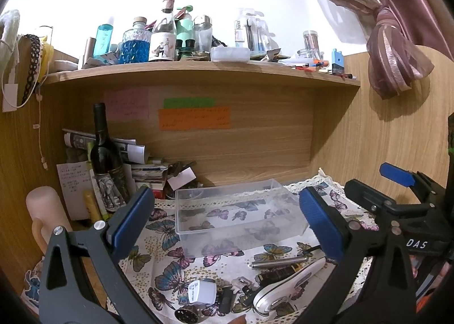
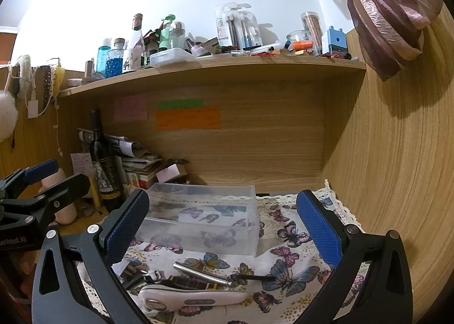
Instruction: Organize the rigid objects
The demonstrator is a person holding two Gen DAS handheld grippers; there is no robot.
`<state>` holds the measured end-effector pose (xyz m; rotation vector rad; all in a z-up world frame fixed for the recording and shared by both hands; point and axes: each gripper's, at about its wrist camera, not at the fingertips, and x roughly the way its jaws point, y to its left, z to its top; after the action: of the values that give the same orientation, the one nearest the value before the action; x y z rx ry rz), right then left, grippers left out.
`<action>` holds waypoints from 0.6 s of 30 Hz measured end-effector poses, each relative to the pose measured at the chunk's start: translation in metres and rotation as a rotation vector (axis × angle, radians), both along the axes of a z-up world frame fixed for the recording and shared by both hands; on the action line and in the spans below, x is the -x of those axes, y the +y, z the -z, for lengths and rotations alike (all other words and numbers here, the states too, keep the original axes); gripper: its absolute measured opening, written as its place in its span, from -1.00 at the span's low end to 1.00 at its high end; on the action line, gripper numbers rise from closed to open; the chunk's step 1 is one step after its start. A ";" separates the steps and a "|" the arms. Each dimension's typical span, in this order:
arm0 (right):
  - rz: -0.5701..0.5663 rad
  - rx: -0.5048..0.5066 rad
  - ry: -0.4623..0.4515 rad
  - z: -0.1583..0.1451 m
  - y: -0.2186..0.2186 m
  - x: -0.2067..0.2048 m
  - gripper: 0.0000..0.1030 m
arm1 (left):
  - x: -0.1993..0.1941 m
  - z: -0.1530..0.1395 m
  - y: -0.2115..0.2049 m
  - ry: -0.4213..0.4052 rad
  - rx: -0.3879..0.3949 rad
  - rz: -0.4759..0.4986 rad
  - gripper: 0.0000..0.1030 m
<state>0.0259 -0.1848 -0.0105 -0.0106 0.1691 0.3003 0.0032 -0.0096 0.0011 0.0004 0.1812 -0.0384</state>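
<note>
A clear plastic box (image 1: pixel 235 214) stands empty on the butterfly cloth (image 1: pixel 181 264); it also shows in the right wrist view (image 2: pixel 204 219). In front of it lie a metal rod (image 1: pixel 279 263), a white oblong device (image 1: pixel 286 284), a white cube adapter (image 1: pixel 201 292) and small dark items. The rod (image 2: pixel 201 270) and white device (image 2: pixel 193 297) lie between my right fingers. My left gripper (image 1: pixel 227 223) is open and empty, above the cloth in front of the box. My right gripper (image 2: pixel 224 227) is open and empty over the small items. The right gripper also shows in the left wrist view (image 1: pixel 397 196).
A dark wine bottle (image 1: pixel 106 159), stacked papers and boxes (image 1: pixel 147 170) and a pink cup (image 1: pixel 46 210) crowd the back left. A shelf (image 1: pixel 198 71) above holds several bottles and jars. Wooden walls close the back and right. A curtain knot (image 1: pixel 394 48) hangs right.
</note>
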 end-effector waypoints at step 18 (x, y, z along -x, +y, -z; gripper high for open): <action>-0.046 0.025 0.056 0.006 -0.001 -0.013 0.75 | -0.007 0.001 0.010 0.030 0.016 0.014 0.61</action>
<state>0.0393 -0.1857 -0.0165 -0.0312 0.2280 0.3443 0.0099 0.0008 -0.0002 -0.0150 0.2111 -0.0541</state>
